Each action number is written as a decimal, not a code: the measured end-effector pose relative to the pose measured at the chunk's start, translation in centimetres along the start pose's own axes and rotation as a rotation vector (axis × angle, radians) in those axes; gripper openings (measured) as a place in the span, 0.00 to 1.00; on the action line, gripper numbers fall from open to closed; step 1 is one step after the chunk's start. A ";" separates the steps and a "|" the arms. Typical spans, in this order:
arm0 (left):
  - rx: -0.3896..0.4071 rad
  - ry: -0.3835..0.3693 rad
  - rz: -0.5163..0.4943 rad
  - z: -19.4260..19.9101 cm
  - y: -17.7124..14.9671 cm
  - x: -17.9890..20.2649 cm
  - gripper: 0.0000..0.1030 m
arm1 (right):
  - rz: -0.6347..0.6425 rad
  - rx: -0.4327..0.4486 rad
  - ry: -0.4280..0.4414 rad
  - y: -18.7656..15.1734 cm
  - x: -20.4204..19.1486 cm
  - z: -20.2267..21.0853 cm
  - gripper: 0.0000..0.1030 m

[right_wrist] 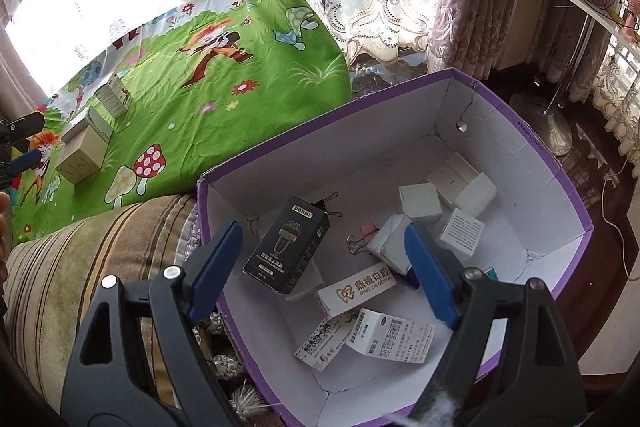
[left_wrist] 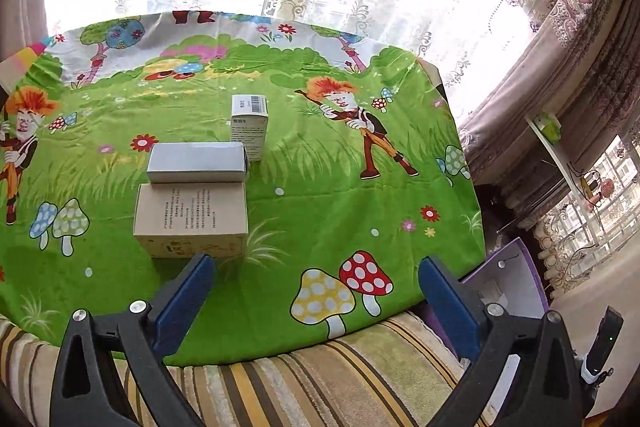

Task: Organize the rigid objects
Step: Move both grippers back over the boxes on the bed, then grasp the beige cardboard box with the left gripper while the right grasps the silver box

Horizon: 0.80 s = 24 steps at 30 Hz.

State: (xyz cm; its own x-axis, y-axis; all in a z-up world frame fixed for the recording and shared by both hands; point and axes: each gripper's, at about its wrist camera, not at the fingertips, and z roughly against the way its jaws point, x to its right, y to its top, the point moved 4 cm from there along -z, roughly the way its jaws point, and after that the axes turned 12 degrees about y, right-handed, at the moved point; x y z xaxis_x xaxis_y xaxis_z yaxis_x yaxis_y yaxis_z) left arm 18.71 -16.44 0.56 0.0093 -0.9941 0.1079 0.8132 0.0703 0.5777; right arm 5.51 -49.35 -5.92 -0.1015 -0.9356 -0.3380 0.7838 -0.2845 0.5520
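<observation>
Boxes: three [left_wrist: 191,215] left on surface [left_wrist: 320,195] at 10 o'clock of left tool [left_wrist: 316,279], rest in bin [right_wrist: 568,211]; both tools, right [right_wrist: 324,259] included, wide open, empty.

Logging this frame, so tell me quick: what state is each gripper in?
Left gripper: open, holding nothing.
Right gripper: open, holding nothing, above the purple box.

Brown box [left_wrist: 191,217] lay flat on the green cloth | grey box [left_wrist: 197,162] lay flat, touching it just behind | small white box [left_wrist: 249,126] stood upright behind those | purple bin [right_wrist: 560,187] sat open beside the cloth | black box [right_wrist: 288,249] leaned inside it among many little white boxes [right_wrist: 390,341].
</observation>
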 end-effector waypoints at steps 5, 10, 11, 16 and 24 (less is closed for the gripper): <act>-0.033 0.093 0.022 -2.5 1.4 -3.8 1.00 | 0.008 -0.005 0.006 0.2 -0.5 -0.2 0.83; -0.108 0.140 -0.016 -5.5 1.7 -4.5 1.00 | 0.058 -0.003 0.014 1.3 -2.3 -0.4 0.83; -0.122 0.151 -0.026 -5.9 1.6 -4.6 1.00 | 0.072 0.001 0.015 1.6 -2.7 -0.4 0.83; -0.171 0.205 -0.033 -8.0 1.2 -5.1 1.00 | 0.119 0.018 0.060 3.8 -5.5 -0.5 0.86; -0.200 0.203 -0.023 -9.6 0.9 -5.9 1.00 | 0.220 0.004 0.115 6.5 -10.9 -2.5 0.88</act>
State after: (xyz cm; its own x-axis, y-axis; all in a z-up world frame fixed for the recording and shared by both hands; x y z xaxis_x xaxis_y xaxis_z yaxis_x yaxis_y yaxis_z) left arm 24.96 -11.29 -7.37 0.0897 -0.9929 -0.0787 0.9129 0.0503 0.4050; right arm 13.20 -40.47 -0.56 0.1416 -0.9453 -0.2938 0.7767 -0.0780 0.6251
